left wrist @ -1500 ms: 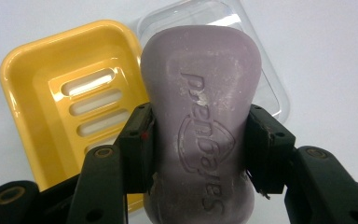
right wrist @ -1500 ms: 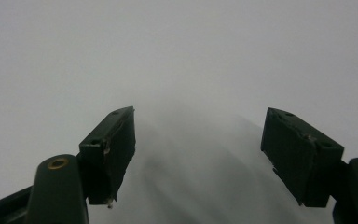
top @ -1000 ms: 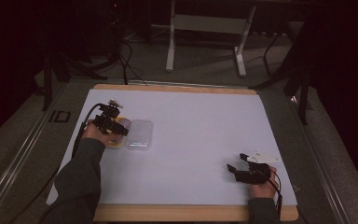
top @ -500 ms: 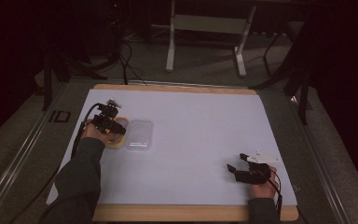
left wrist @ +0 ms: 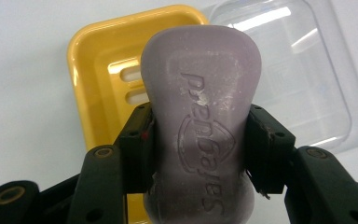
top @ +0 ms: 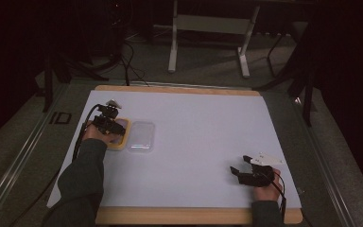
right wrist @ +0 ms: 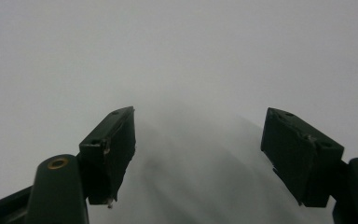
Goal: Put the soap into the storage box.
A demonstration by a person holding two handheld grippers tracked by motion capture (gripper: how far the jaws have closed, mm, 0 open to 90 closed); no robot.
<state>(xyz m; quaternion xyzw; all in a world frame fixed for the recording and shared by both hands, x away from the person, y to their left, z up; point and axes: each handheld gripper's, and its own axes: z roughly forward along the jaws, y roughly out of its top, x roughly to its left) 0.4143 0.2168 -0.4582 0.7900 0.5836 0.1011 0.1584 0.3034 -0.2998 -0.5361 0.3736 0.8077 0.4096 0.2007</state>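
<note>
Left claw (left wrist: 198, 149) pinching a purple soap bar (left wrist: 200, 107) over the yellow soap dish (left wrist: 98, 70), clear lid (left wrist: 307, 79) at its three o'clock; right claw (right wrist: 198, 156) spread wide, empty, above the bench (top: 208, 132).

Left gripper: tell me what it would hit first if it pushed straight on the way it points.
Probably the yellow soap dish, lying right beyond the purple soap bar that the left gripper clamps; depth is unclear.
</note>
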